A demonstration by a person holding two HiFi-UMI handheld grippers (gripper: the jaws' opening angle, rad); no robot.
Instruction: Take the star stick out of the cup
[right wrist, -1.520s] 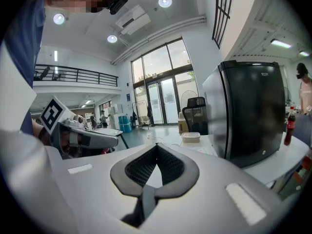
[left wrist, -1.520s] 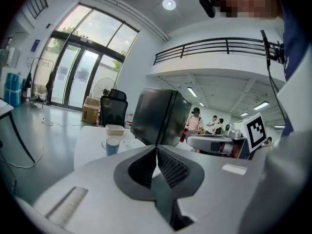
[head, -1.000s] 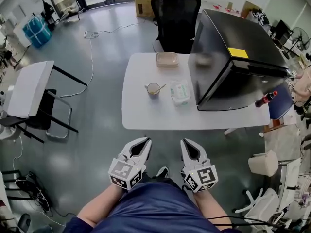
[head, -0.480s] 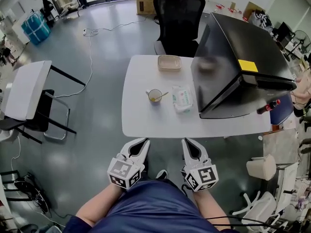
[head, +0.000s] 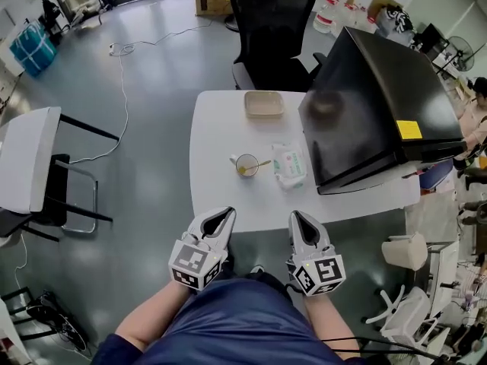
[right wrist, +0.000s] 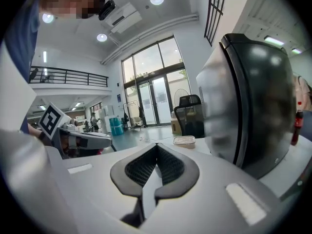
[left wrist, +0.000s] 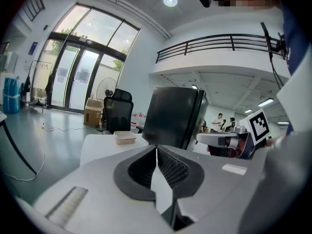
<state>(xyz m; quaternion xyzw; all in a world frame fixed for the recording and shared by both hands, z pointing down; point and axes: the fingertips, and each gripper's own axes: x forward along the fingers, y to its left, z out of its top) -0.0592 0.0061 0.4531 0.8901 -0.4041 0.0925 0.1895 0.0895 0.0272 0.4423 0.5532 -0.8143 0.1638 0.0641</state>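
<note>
Left tongs (head: 225,214) and right tongs (head: 297,216) are pressed together, empty; cup (head: 246,166) lies at twelve o'clock, stick (head: 260,163) pointing three; left nearer.

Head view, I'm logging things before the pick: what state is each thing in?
left gripper: shut, empty
right gripper: shut, empty
cup: upright on the table
star stick: in the cup, leaning over its rim
container: lidless, looks empty
wipes pack: lying flat
</note>
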